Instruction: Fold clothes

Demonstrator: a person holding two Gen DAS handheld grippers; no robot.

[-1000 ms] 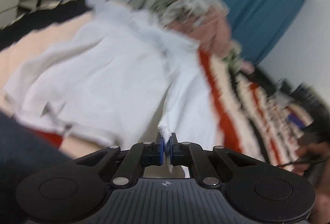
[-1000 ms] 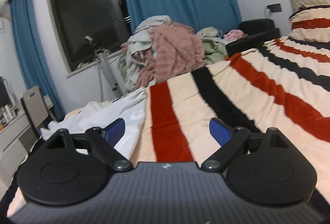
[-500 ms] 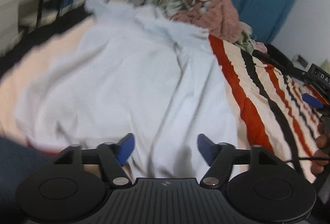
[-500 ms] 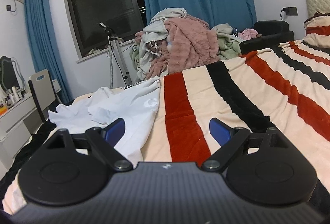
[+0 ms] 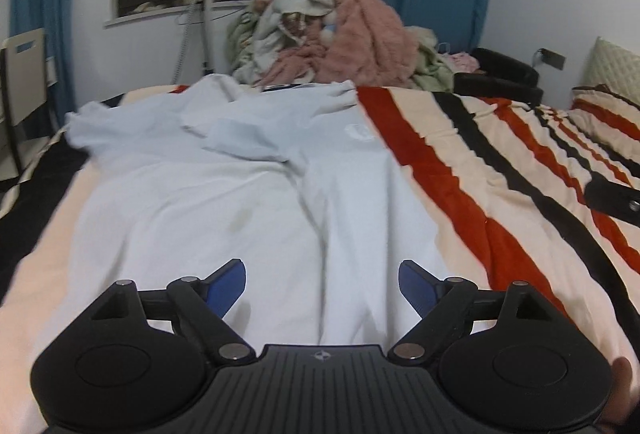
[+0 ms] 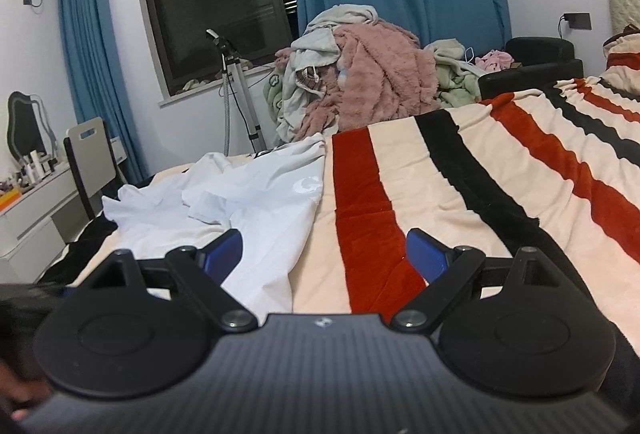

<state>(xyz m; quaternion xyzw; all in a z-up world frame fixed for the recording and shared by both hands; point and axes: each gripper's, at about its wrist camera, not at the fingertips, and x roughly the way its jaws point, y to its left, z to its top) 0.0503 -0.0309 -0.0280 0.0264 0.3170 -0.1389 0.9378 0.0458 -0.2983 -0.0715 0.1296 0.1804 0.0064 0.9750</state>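
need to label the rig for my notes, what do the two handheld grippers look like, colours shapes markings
The left gripper and right gripper look alike: a ribbed matte black body with a small round logo, two round black discs, black linkage arms with silver pivot screws, and blue finger pads. No cables or sleeves are visible.

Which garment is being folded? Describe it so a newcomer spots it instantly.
Start at the bed with the cream, red and black striped blanket. On its window-side end lies a pale white T-shirt, spread flat with one sleeve folded inward. Unlike the heaped pink and grey laundry pile behind it, it lies alone and bears a small round white chest logo.
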